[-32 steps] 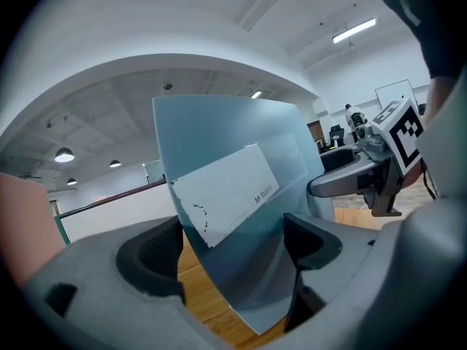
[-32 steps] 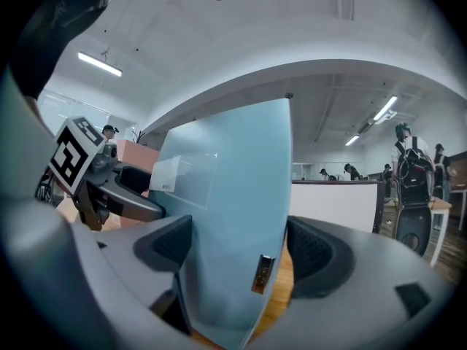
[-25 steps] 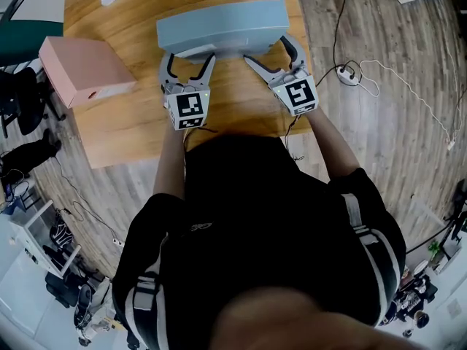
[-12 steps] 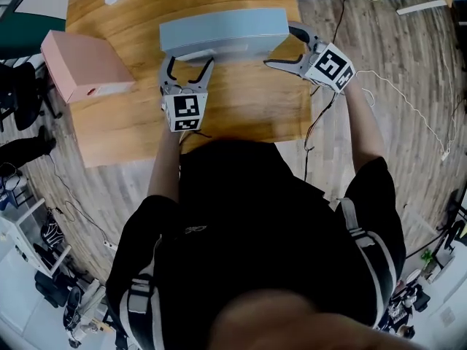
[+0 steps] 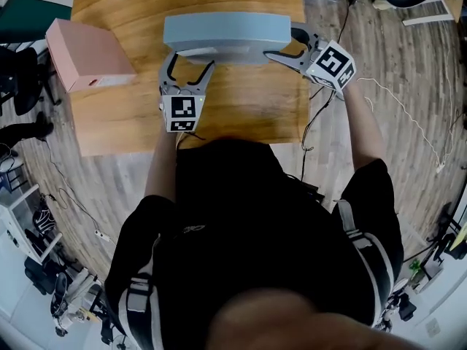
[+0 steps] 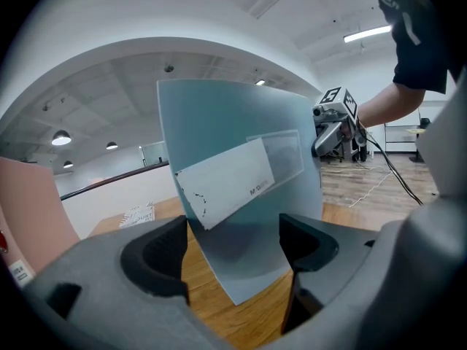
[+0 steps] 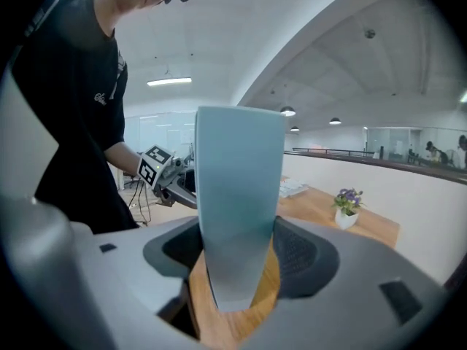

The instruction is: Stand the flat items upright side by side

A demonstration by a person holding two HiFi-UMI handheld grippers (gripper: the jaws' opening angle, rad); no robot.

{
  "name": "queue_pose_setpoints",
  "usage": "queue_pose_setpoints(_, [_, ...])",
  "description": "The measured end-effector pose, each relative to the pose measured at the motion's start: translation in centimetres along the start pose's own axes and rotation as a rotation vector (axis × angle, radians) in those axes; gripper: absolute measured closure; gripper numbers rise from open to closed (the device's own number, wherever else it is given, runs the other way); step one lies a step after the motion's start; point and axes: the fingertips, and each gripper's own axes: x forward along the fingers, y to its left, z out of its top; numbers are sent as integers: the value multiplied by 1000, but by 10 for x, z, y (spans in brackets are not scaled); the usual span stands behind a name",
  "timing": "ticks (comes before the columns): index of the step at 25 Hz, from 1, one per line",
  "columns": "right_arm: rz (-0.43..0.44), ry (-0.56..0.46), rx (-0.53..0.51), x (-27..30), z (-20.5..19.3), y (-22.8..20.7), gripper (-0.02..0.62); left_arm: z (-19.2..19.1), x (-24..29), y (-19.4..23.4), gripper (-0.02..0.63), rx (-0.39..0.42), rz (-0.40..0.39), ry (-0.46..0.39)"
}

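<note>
Between the pads (image 7: 300,257) of the right gripper (image 5: 281,42), which have just been closing, sits the narrow end of the blue-grey box (image 5: 222,29). Both pads look pressed against its two broad faces, so I'd call that end gripped. The left gripper (image 5: 190,61) has its jaws spread wide and clamps nothing; the box's near face, with its white label (image 6: 226,184), stands just ahead of its tips.

Held that way, the box is up on a long edge across the middle of the wooden table (image 5: 241,108), its thin top side facing the ceiling. I can't say whether it is quite plumb. Off at the table's left edge the pink box (image 5: 84,53) lies flat, well apart from the blue one.

To my eye, the first item is being stood up and steadied, and the second is untouched. The next move, I'd judge, calls for settling the blue box so it balances alone and easing the right jaws off without tipping it. Then the pink box needs raising on edge and setting close alongside.
</note>
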Motion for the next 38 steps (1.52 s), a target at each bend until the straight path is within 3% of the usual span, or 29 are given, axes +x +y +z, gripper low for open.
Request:
queue_pose_setpoints(6, [-132, -84, 52, 12, 6, 16, 299, -20, -21, 14, 206, 16, 52, 62])
queue_pose_setpoints(16, [-250, -132, 73, 59, 22, 36, 300, -39, -75, 72, 206, 164, 246, 180])
queue_pose_setpoints(20, [-267, -132, 95, 80, 31, 43, 300, -29, -107, 102, 206, 202, 322, 232])
queue_pose_setpoints(26, [-274, -127, 89, 107, 42, 48, 301, -8, -147, 147, 206, 350, 409, 339])
queue_pose_setpoints(32, [-298, -109, 106, 135, 55, 58, 301, -12, -182, 191, 206, 459, 449, 467])
queue_pose_setpoints(38, [-304, -102, 129, 155, 64, 66, 301, -23, -201, 223, 190, 575, 439, 583])
